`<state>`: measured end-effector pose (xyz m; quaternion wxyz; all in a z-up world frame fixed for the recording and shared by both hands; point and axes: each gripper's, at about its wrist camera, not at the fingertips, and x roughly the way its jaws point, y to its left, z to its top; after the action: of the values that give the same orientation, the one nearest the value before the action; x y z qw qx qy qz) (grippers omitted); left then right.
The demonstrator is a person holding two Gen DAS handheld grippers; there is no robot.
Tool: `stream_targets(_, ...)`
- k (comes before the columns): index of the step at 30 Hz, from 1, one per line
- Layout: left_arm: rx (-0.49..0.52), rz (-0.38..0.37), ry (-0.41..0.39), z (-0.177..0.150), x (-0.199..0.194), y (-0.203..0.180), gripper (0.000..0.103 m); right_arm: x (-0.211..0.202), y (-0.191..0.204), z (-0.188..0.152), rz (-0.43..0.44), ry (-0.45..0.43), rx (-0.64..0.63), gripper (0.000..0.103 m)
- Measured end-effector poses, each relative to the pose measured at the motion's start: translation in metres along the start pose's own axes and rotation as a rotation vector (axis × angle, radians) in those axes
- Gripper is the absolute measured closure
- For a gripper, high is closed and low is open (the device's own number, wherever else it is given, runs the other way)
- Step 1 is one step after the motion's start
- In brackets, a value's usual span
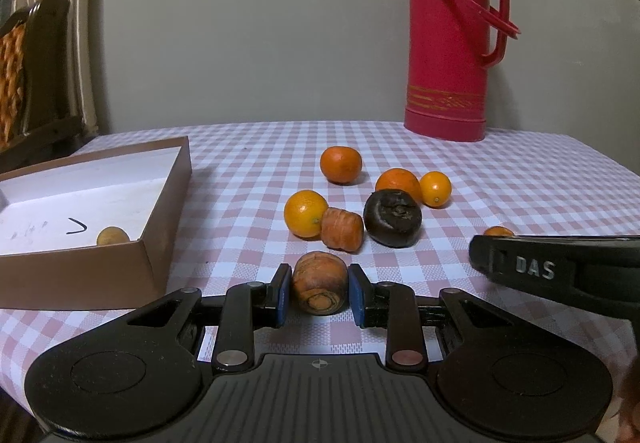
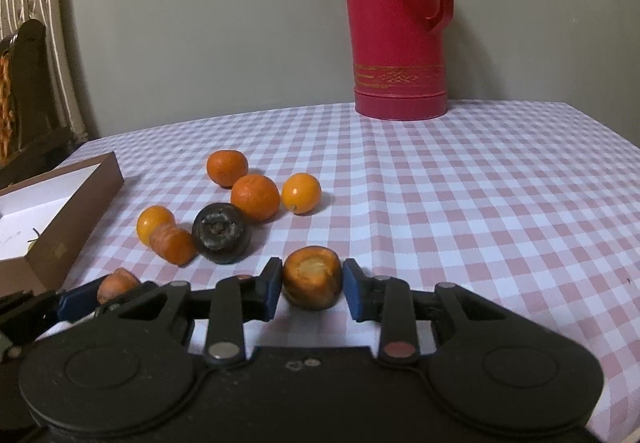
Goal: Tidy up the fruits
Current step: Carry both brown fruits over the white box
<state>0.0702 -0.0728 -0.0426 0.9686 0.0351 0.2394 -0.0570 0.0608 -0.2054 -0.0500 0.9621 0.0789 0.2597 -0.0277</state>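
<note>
Left hand-held gripper clamped on a carrot chunk, right hand-held gripper on another carrot piece. We see the box at left of frame, nearer the left; oranges mid-surface.

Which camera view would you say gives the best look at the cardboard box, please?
The left wrist view: the cardboard box shows its white interior with one small fruit inside. The right wrist view catches only a corner of it at the left edge.
</note>
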Motion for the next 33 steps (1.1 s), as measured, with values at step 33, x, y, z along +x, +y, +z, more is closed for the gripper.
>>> stream_targets(33,-0.007,-0.008,-0.003,-0.002,-0.043,0.054,0.073,-0.045,0.046,-0.01,0.221,-0.015,-0.07,0.079)
